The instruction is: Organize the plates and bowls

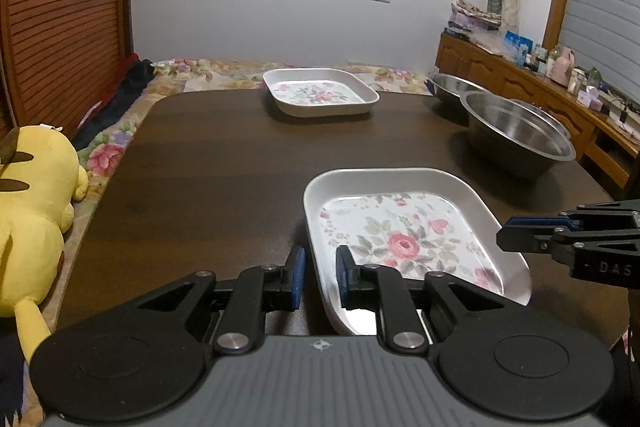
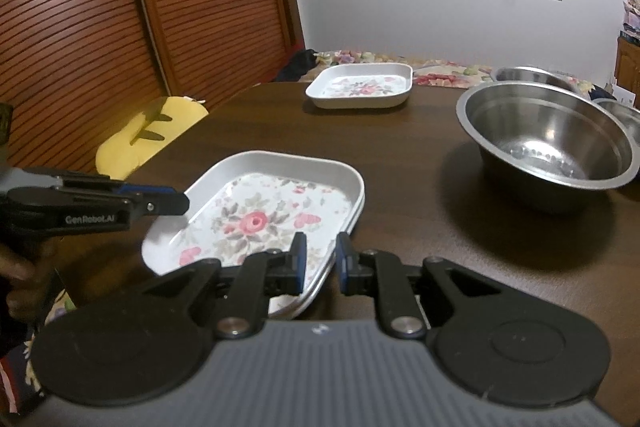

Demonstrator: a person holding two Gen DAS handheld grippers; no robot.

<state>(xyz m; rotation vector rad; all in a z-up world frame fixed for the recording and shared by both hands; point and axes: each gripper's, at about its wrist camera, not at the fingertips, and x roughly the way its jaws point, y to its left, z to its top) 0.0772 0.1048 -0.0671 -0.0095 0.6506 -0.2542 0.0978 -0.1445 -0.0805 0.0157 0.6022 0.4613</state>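
The flowered plate [image 1: 404, 239] sits with one rim between each gripper's parted fingers, left gripper [image 1: 319, 279] and right gripper [image 2: 320, 263].

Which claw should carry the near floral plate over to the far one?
Probably left. The left claw straddles the near floral plate's rim on the side facing the far plate; the right claw straddles the opposite rim, nearer the steel bowls.

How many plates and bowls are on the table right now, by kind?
Floral plates: 3, one at the far edge and a near stack whose doubled rim looks like two
Steel bowls: 3, a large one, one behind it and one cut off at the right edge
Total: 6
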